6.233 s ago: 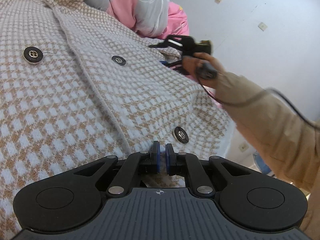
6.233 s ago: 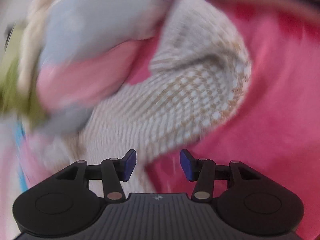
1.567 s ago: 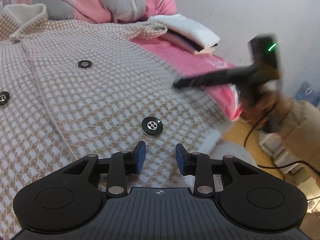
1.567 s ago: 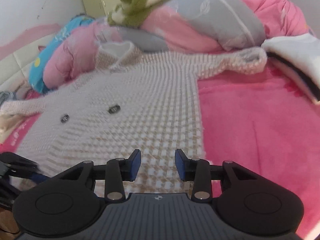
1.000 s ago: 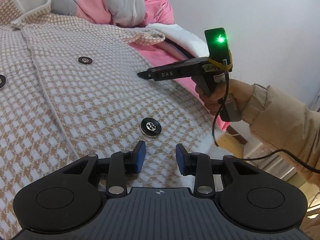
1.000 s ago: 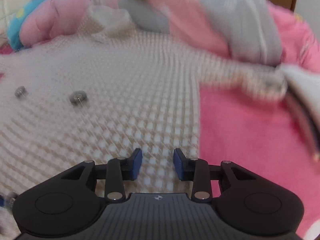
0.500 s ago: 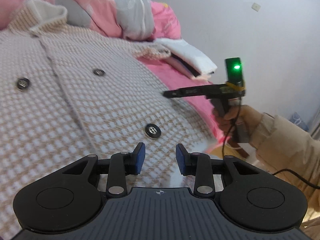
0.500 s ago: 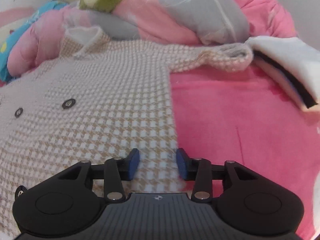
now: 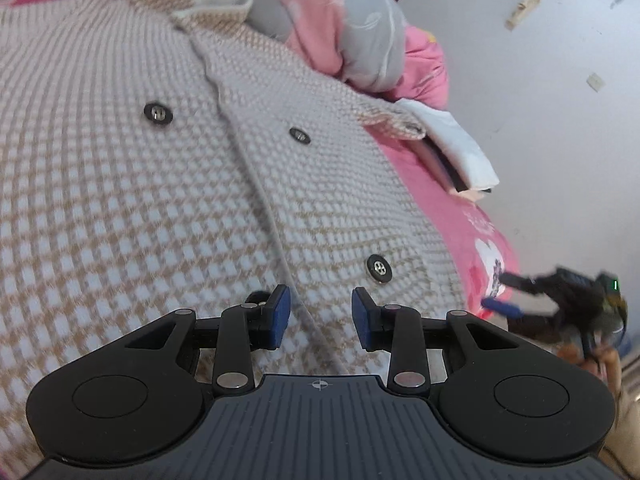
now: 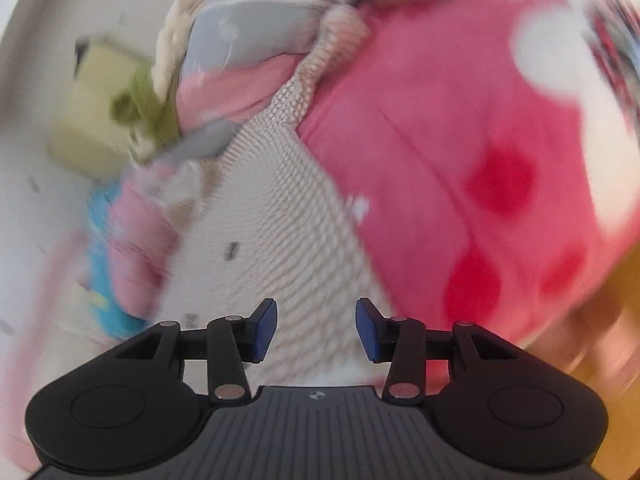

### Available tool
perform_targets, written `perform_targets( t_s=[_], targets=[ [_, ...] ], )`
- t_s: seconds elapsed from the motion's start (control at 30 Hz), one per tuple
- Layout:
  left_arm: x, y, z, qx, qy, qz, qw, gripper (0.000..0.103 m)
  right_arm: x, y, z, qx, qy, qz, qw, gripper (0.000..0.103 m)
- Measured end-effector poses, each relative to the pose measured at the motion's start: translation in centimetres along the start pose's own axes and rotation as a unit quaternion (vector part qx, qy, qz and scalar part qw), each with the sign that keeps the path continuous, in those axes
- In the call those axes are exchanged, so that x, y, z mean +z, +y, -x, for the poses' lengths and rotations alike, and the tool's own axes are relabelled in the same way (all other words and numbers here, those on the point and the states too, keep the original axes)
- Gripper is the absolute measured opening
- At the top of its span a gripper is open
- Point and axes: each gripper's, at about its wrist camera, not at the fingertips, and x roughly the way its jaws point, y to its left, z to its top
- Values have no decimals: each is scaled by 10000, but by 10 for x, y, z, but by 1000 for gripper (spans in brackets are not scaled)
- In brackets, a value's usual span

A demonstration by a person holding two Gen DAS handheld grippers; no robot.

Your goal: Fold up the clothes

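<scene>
Both grippers, left (image 9: pixel 318 316) and right (image 10: pixel 316 330), gape empty over a beige-and-white checked knit coat (image 9: pixel 120 200) spread on a pink bedspread (image 9: pixel 452 208), grey-and-pink quilt (image 9: pixel 360 40) bunched behind.

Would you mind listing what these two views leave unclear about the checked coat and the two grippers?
- Left wrist view: the coat's hem is hidden behind the open left gripper.
- Left wrist view: the right gripper is small and blurred at the frame edge; its jaw state cannot be read there.
- Right wrist view: motion blur smears the coat, so its buttons and sleeve end are unreadable.
</scene>
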Motion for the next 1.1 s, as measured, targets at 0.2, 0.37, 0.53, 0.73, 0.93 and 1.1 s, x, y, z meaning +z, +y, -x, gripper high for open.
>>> perform_targets(
  t_s=[0.2, 0.37, 0.53, 0.73, 0.93, 1.1],
  targets=[
    [-5, 0, -5, -15, 75, 266, 9996, 33, -23, -25, -6, 360, 347, -806, 9955, 46],
    [-8, 2, -5, 3, 60, 375, 9993, 32, -26, -36, -21, 418, 320, -1129, 9922, 45],
    [-8, 2, -6, 30, 56, 426, 9991, 31, -33, -48, -22, 613, 142, -1346, 9889, 41],
    [-9, 1, -8, 109, 33, 402, 9991, 28, -37, -53, -19, 731, -28, -1364, 9879, 29],
    [-10, 3, -8, 107, 22, 414, 9991, 26, -40, -48, -17, 910, -233, -1327, 9867, 20],
    [-10, 3, -8, 92, 11, 452, 9989, 26, -43, -52, -20, 932, -218, -1546, 9833, 20]
  ],
)
